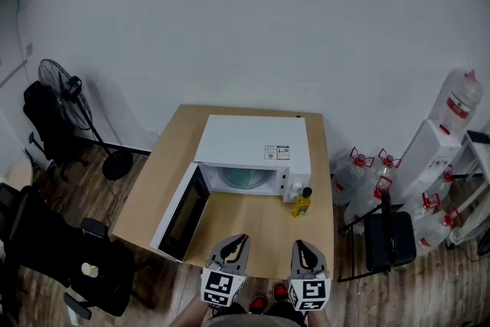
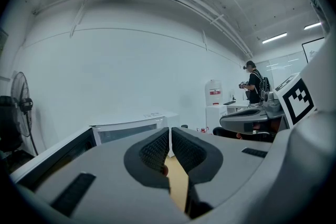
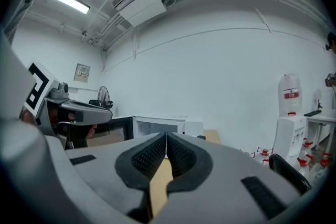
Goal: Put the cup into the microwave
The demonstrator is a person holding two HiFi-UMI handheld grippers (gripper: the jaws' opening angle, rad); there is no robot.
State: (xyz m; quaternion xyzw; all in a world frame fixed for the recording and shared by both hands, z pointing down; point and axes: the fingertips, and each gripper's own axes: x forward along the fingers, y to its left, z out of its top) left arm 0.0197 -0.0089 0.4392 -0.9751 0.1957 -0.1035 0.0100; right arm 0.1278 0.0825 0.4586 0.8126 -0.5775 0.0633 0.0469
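Observation:
A white microwave [image 1: 256, 140] stands on the wooden table [image 1: 253, 237], its door [image 1: 184, 212] swung open to the left. A greenish turntable shows inside. A small yellow cup [image 1: 302, 203] with a dark top stands on the table by the microwave's front right corner. My left gripper [image 1: 239, 240] and right gripper [image 1: 300, 244] hover side by side over the table's near edge, both pointing at the microwave and well short of the cup. The left gripper [image 2: 170, 131] is shut with nothing in it. So is the right gripper [image 3: 166, 136]. The microwave [image 3: 157, 126] lies ahead.
A standing fan [image 1: 65, 88] and black chairs [image 1: 46, 249] are on the left. Several water jugs [image 1: 360, 172], a white dispenser [image 1: 429, 149] and a black chair [image 1: 387, 237] crowd the right. A person [image 2: 255, 84] stands far off in the left gripper view.

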